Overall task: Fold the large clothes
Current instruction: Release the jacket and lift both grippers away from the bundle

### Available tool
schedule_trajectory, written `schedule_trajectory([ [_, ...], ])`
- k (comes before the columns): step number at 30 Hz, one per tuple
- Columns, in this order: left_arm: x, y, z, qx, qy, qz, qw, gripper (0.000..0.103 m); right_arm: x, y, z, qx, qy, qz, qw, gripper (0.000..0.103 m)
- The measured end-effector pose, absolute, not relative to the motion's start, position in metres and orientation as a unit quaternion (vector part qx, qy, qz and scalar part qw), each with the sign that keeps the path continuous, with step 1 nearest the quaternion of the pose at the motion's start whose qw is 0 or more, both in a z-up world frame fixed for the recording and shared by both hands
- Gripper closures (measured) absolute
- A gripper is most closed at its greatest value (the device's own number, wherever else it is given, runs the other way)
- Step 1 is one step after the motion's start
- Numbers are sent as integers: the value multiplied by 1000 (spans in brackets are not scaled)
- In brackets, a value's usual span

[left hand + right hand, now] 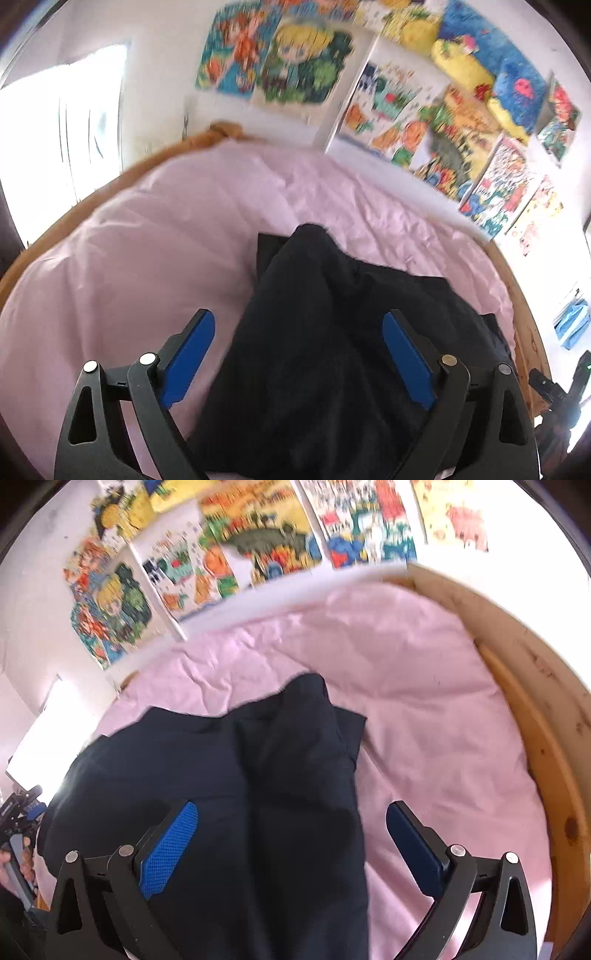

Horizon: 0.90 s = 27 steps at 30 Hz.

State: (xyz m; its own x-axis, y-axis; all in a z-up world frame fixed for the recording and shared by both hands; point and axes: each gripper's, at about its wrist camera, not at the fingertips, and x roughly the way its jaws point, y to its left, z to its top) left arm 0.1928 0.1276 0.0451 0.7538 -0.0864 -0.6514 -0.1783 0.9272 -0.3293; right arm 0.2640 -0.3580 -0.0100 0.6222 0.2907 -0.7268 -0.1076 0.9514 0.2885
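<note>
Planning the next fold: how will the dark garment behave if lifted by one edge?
Likely floppy: the dark garment already lies in soft folds and humps. It would probably drape and sag, not hold shape. Pushed, it may bunch on the wrinkled pink sheet.

We've got the left gripper [298, 332] spread wide over a dark garment [314, 332] on the pink sheet [147, 240], posters [424, 110] behind

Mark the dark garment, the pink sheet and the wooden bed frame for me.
dark garment [258, 775], right wrist view, middle of the cloth.
pink sheet [424, 701], right wrist view, bare stretch right of the garment.
wooden bed frame [535, 701], right wrist view, side rail.
</note>
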Motion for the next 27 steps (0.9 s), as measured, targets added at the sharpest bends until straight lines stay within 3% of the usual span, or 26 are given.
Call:
schedule_trajectory([
  [4, 160, 96, 52, -165, 309, 29, 936, 5, 237, -346, 9, 104, 376, 97, 916, 0],
  [15, 97, 15, 54, -107, 256, -34, 960, 4, 142, -322, 42, 92, 253, 76, 960, 0],
  [27, 49, -23, 56, -40, 242, -36, 969, 2, 68, -294, 54, 58, 184, 89, 977, 0],
])
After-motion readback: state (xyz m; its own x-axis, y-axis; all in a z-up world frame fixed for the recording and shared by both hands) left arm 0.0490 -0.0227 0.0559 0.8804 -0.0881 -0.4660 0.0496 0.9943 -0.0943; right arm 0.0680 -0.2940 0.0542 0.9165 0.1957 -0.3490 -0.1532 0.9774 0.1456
